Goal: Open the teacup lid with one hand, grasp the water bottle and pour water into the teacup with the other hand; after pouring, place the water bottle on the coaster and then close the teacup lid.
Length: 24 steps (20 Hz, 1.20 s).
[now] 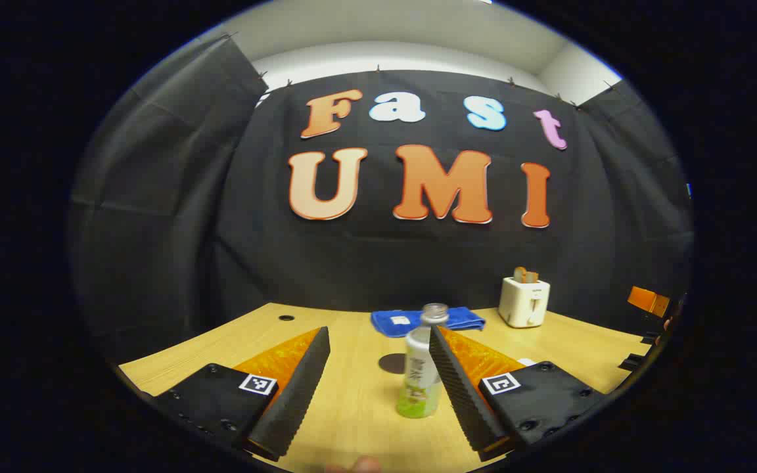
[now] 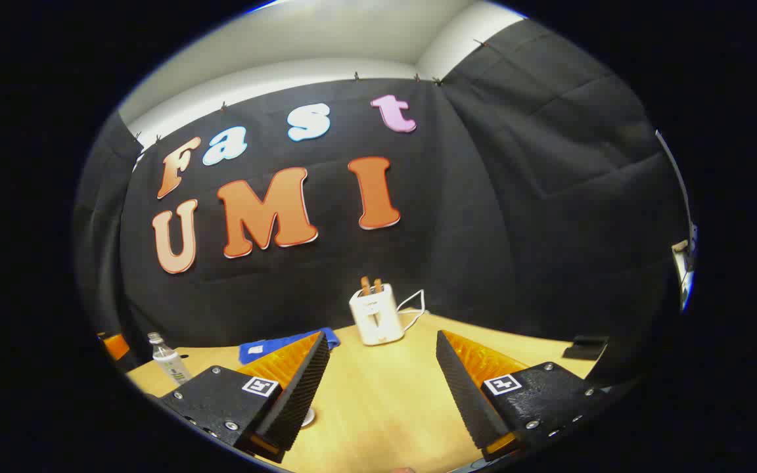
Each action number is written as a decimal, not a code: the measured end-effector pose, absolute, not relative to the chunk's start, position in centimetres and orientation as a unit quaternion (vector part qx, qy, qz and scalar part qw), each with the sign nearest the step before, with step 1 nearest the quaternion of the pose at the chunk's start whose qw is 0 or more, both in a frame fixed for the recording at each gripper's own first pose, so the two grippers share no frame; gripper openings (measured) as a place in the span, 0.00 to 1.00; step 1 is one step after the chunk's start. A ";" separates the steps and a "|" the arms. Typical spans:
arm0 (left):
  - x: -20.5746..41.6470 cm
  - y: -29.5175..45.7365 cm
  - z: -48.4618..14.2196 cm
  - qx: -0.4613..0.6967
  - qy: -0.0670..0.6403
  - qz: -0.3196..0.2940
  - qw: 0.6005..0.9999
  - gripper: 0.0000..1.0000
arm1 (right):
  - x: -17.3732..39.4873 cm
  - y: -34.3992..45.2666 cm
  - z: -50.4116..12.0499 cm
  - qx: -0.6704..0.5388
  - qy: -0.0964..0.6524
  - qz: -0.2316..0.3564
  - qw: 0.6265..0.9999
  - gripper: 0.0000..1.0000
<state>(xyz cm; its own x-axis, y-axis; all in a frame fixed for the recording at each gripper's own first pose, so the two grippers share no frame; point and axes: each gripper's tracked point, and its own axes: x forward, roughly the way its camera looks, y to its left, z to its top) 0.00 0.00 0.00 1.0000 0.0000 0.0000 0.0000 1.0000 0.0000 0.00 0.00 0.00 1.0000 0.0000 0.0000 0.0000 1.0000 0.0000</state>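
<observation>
Facing water bottle (image 1: 420,374) — fingers (image 1: 293,387) apart

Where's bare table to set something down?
Free: left of the bottle, out to the small hole; also in front of the toaster in the right gripper view. Crowded: the back edge, with blue cloth and toaster, and the dark coaster behind the bottle.

Left gripper (image 1: 378,368) jaws wide apart, low over wooden table (image 1: 352,407). Water bottle (image 1: 421,368) upright between fingers, close against right one, contact unclear. Dark round coaster (image 1: 393,362) just behind bottle. Blue cloth (image 1: 405,322) and white toaster (image 1: 524,301) farther back.
</observation>
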 end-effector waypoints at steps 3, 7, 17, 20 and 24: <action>0.3 2.4 -1.1 -0.017 0.009 0.002 1.000 0.96 | 0.2 2.9 -0.7 -0.033 0.016 0.035 0.999 0.98; 1.1 5.1 -1.6 -0.003 0.009 0.018 1.000 0.98 | 0.9 4.5 -1.7 -0.091 0.017 0.048 0.995 0.97; 3.4 5.4 -4.6 -0.013 0.045 0.028 0.999 0.98 | 1.4 5.4 -3.8 -0.112 0.047 0.049 0.991 0.98; 3.4 5.2 -5.1 -0.011 0.051 0.025 0.998 0.98 | 1.5 5.3 -4.5 -0.107 0.060 0.053 0.991 0.98; 3.6 4.9 -5.3 -0.007 0.053 0.020 0.998 0.98 | 1.7 5.7 -4.7 -0.120 0.058 0.054 0.990 0.98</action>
